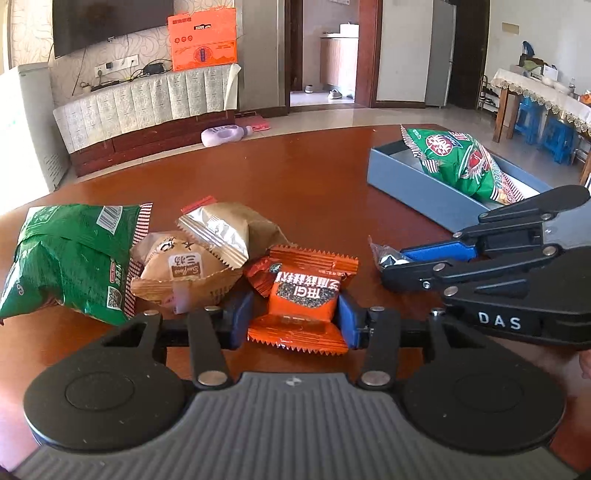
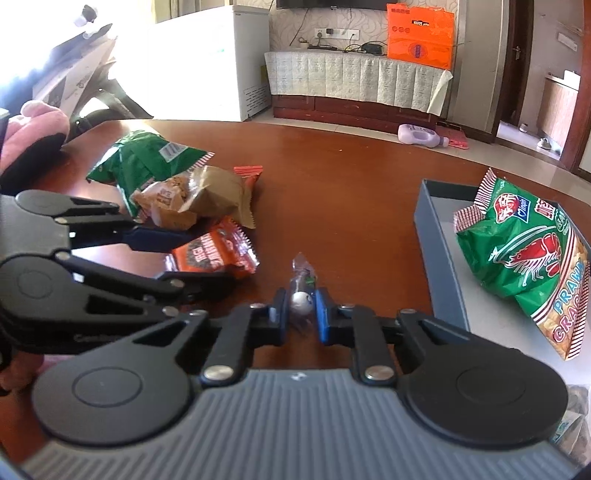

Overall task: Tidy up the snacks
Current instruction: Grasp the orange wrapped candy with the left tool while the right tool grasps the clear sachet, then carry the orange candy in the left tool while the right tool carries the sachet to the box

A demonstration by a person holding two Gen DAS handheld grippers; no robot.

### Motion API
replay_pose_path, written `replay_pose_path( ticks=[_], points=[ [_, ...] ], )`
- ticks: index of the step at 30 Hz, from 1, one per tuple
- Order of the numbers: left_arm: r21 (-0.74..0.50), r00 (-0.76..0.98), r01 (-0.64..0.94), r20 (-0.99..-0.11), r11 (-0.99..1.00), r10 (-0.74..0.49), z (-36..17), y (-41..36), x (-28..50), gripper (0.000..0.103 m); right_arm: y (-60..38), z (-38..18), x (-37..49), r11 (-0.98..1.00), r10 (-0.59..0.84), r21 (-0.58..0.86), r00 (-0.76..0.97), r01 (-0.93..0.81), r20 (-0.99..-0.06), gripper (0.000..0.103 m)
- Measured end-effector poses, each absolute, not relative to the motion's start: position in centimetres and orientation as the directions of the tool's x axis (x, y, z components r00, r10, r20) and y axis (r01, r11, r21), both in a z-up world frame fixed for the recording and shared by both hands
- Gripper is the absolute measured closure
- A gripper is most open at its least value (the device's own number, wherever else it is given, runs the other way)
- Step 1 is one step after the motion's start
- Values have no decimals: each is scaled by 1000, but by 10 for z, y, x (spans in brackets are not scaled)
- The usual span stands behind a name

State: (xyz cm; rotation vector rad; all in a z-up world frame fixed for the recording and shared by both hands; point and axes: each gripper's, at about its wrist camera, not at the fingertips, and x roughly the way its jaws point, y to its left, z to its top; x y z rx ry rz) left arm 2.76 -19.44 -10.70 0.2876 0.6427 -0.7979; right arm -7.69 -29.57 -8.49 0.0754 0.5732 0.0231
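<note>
Far left: crinkled green foil snack bag (image 1: 70,258) and brown paper pastry packs (image 1: 207,254) wait loose. Left gripper (image 1: 293,314) pinches the small orange foil packet (image 1: 299,302); right gripper (image 2: 301,312) is clamped on a clear-wrapped round white candy (image 2: 301,301). Step: grasping. Next: lift both to the grey box (image 2: 439,258), right.

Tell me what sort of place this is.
Most likely a home living room: a wall-mounted TV over a cloth-covered cabinet, a white chest freezer, and a dining table with blue stools.
</note>
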Motion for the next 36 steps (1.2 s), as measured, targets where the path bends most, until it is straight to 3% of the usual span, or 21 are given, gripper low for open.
replay_pose_path(
  ticks=[11, 15, 36],
  points=[
    [-6, 543, 712, -630, 703, -555, -104, -191, 31, 53, -298, -65, -95, 996, 43, 94, 878, 3, -478, 85],
    [-9, 550, 706, -623, 708, -556, -101, -193, 30, 59, -300, -58, -103, 994, 54, 107, 888, -5, -457, 85],
    [-92, 555, 688, -572, 720, -604, -84, -184, 27, 61, -310, -37, -131, 991, 88, 126, 910, -40, -405, 86]
  ],
)
